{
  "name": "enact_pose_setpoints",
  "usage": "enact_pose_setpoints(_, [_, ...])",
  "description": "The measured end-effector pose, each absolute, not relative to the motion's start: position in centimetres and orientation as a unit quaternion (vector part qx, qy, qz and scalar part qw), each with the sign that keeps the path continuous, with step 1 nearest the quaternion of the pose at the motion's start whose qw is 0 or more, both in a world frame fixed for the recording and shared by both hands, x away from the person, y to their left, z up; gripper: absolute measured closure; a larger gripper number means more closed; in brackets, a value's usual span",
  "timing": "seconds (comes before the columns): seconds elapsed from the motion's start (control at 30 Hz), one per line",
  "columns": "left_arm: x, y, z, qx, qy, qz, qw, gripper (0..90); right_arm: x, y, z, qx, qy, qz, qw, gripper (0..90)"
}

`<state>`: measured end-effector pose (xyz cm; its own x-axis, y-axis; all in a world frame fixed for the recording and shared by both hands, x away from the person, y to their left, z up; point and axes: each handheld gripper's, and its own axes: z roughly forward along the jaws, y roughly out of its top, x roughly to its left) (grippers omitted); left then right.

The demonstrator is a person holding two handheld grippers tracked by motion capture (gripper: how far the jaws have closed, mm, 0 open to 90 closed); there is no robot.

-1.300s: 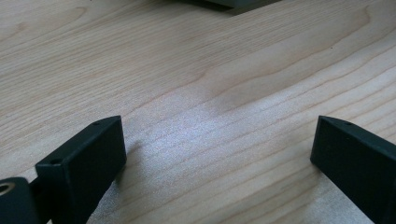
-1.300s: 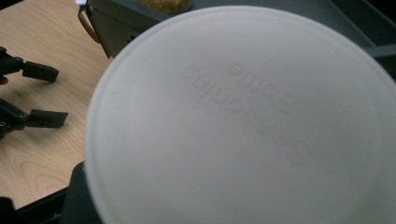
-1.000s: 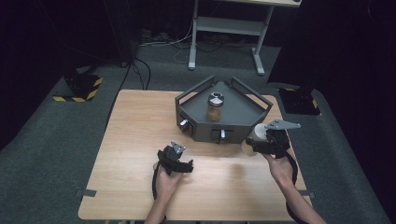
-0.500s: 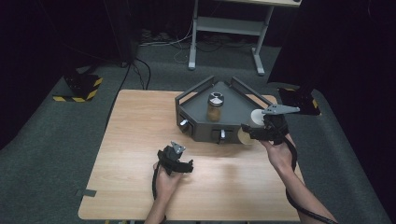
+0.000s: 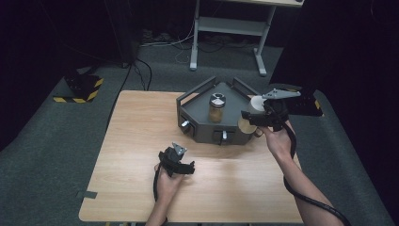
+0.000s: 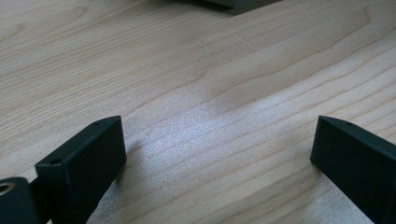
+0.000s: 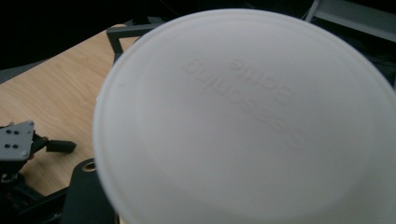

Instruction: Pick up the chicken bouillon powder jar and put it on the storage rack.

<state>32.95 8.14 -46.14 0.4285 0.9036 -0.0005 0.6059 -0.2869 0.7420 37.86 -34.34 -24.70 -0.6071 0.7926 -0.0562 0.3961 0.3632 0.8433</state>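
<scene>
White-lidded round jar [image 5: 250, 117], pale cap over a tan body, is being held off the table by the right gripper [image 5: 254, 118], whose jaws are clamping on it beside the grey angular tray [image 5: 203, 129]; from the tray's centre the jar is sitting at about 3 o'clock, just outside the tray's right wall. In the right gripper view the jar's round white lid [image 7: 247, 116] is facing the camera at very close range, with faint raised lettering running across it upside down, and the left gripper [image 7: 18, 154] is showing far off at 8 o'clock over the light wooden table [image 7: 51, 84].

Inside the tray a second jar with a silver lid and brownish contents [image 5: 216, 107] is standing upright near the middle, apart from the held one.

The left gripper [image 5: 176, 162] is resting low on the table at roughly 7 o'clock from the tray, well apart from it. In the left gripper view its two black jaws are standing wide open with bare wood grain [image 6: 205, 93] between them, gripping nothing.
</scene>
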Motion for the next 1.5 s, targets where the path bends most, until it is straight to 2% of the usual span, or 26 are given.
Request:
enact_pose_setpoints(0.4, [32.9, 8.1, -46.1, 0.772, 0.489, 0.218, 0.343, 3.3, 40.8, -31.9, -24.1, 0.402, 0.787, 0.395, 0.251, 34.6])
enact_pose_setpoints(0.73, [33.0, 8.1, -46.1, 0.773, 0.488, 0.217, 0.342, 3.3, 43.3, -30.8, -25.4, 0.436, 0.783, 0.366, 0.251, 34.7])
enact_pose_setpoints(1.5, [33.0, 8.1, -46.1, 0.773, 0.488, 0.217, 0.342, 3.3, 44.9, -30.3, -26.6, 0.455, 0.781, 0.351, 0.244, 34.7])
